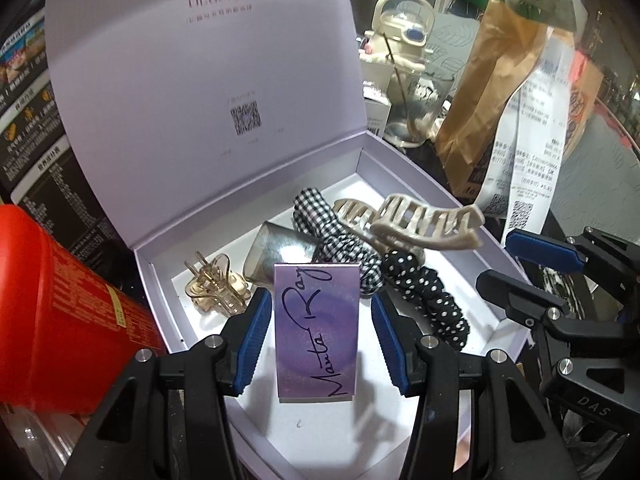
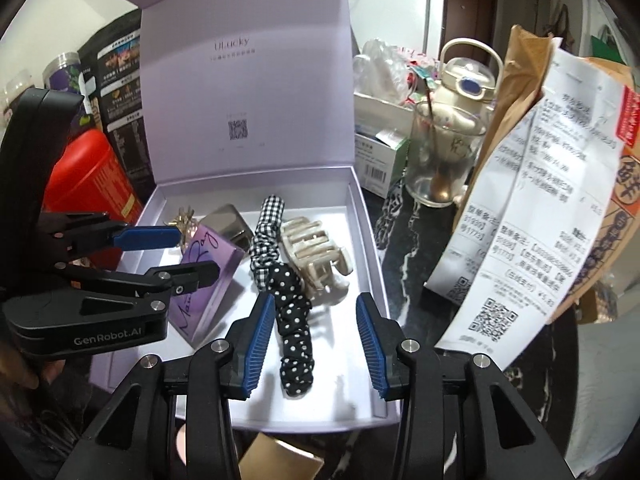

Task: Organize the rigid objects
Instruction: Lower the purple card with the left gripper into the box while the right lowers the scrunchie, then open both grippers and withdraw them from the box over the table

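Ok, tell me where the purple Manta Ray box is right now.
The purple Manta Ray box sits inside the open lilac gift box, between the open left gripper jaws, in front of the grey clip and beside the scrunchies.

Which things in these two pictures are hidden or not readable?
- Left wrist view: the grey metallic case is partly hidden behind the purple "Manta Ray" box.
- Right wrist view: the clear amber claw clip is mostly hidden by the left gripper.
- Both views: small lid print is unreadable.

The left gripper point(image 1: 316, 334) hangs with jaws spread either side of a purple "Manta Ray" box point(image 1: 316, 326), not touching it, over the open lilac gift box point(image 1: 404, 168) holding a beige claw clip point(image 1: 424, 224) and scrunchies.
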### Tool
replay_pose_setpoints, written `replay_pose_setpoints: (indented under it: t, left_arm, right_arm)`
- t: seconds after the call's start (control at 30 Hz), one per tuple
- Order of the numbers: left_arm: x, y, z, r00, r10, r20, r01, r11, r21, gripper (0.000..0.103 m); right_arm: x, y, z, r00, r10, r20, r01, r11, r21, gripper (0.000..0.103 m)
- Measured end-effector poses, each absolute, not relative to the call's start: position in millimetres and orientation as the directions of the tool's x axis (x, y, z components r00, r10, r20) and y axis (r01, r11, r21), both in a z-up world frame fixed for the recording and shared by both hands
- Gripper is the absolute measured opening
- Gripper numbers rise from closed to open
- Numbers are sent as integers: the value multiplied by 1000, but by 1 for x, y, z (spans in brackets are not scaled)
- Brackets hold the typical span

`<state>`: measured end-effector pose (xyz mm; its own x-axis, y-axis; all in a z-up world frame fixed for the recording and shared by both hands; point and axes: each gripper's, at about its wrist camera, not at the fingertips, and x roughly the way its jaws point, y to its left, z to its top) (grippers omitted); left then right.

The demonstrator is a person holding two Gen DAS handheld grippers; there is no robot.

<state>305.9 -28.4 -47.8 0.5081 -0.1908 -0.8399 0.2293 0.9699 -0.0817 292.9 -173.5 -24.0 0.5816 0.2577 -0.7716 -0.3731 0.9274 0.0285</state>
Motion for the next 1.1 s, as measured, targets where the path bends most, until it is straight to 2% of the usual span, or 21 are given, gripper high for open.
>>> replay_pose_setpoints:
  t: [0.3, 0.43, 0.87, 0.93, 1.0, 1.1]
  left_arm:
    - [291, -26, -19, 552, -200, -809, 216, 972, -93, 51]
    - [284, -27, -6, 570, -195, -798, 215, 973, -85, 51]
    - [253, -30, 31, 626, -179, -759, 222, 974, -47, 52]
    - [250, -29, 33, 633, -180, -753, 222, 974, -46, 61]
    - [243, -30, 38, 648, -185, -739, 226, 973, -45, 93]
    - [233, -29, 44, 669, -187, -719, 226, 973, -43, 96]
  right_arm:
    - [267, -184, -1, 649, 214, -730, -347, 937, -33, 48]
    - [256, -187, 13, 673, 210, -709, -339, 940, -44, 55]
    - [221, -191, 45, 731, 193, -655, -332, 939, -94, 61]
    - [216, -192, 48, 739, 190, -647, -330, 938, -102, 62]
    - [210, -193, 53, 750, 189, -634, -328, 938, -109, 67]
    - [201, -194, 57, 767, 183, -615, -323, 938, -124, 68]
